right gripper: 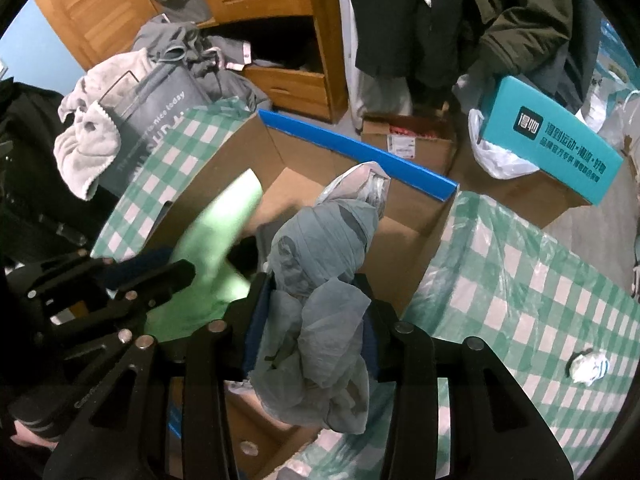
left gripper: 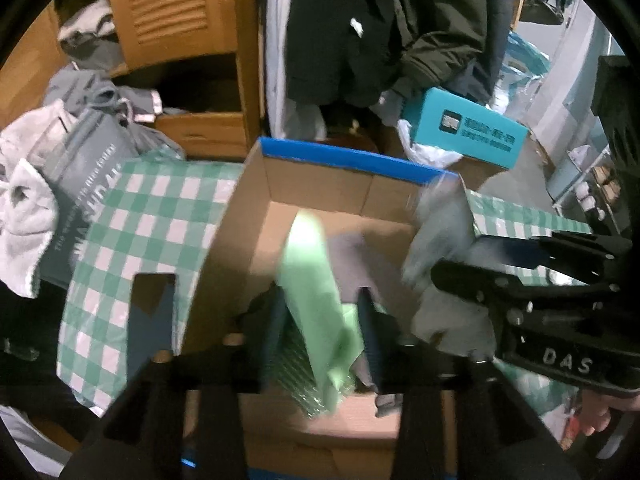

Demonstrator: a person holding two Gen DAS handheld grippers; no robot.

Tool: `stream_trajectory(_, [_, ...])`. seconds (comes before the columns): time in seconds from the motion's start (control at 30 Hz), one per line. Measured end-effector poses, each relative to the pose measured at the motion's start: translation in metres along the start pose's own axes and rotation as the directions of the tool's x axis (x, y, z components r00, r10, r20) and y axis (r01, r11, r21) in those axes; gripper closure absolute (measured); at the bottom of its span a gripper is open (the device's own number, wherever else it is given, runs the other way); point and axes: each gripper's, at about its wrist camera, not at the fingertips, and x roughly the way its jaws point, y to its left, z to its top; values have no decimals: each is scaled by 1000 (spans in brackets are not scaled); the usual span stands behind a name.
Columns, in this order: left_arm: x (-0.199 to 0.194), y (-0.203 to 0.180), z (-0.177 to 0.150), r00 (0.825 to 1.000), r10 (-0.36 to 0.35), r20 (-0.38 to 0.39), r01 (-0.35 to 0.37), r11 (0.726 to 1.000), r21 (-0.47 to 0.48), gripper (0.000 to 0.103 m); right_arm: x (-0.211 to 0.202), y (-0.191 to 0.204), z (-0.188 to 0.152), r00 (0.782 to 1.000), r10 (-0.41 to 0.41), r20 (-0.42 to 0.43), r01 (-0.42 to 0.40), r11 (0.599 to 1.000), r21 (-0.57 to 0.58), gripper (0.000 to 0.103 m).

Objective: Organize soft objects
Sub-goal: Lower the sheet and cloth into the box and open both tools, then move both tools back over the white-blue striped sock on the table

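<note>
An open cardboard box [left gripper: 352, 156] with a blue rim stands on a green checked cloth [left gripper: 152, 208]. My left gripper [left gripper: 320, 320] hangs open over it, and a light green soft bag [left gripper: 312, 280], blurred, lies loose between its fingers. From the right, my right gripper [left gripper: 468, 258] reaches over the box with a grey crumpled bag bundle [left gripper: 436, 232]. In the right wrist view that gripper [right gripper: 314, 312] is shut on the grey bundle [right gripper: 320, 248], which fills the gap between both pads above the box [right gripper: 360, 148]. The left gripper [right gripper: 164, 268] and green bag [right gripper: 216, 248] show at left.
A grey lettered bag [left gripper: 80, 184] and a white towel [left gripper: 24, 208] lie left of the box. Behind stand a wooden cabinet [left gripper: 180, 12], hanging dark coats [left gripper: 360, 20] and a teal box [left gripper: 468, 132]. A crumpled white wad [right gripper: 590, 366] rests on the checked cloth [right gripper: 520, 280].
</note>
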Motion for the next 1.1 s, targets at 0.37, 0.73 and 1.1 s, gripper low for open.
stream_trajectory(0.37, [-5, -9, 2, 1000, 1, 5, -1, 1000, 23, 54, -18, -12, -3, 999, -39, 37, 39, 999, 11, 38])
stream_trajectory(0.73, [-7, -37, -1, 1000, -17, 9, 17, 997, 73, 45, -32, -41, -18, 997, -60, 50, 57, 996, 62, 34])
stream_trajectory(1.1, [-9, -66, -2, 1000, -27, 8, 26, 991, 128, 37, -47, -74, -38, 994, -99, 54, 92, 989, 119, 32])
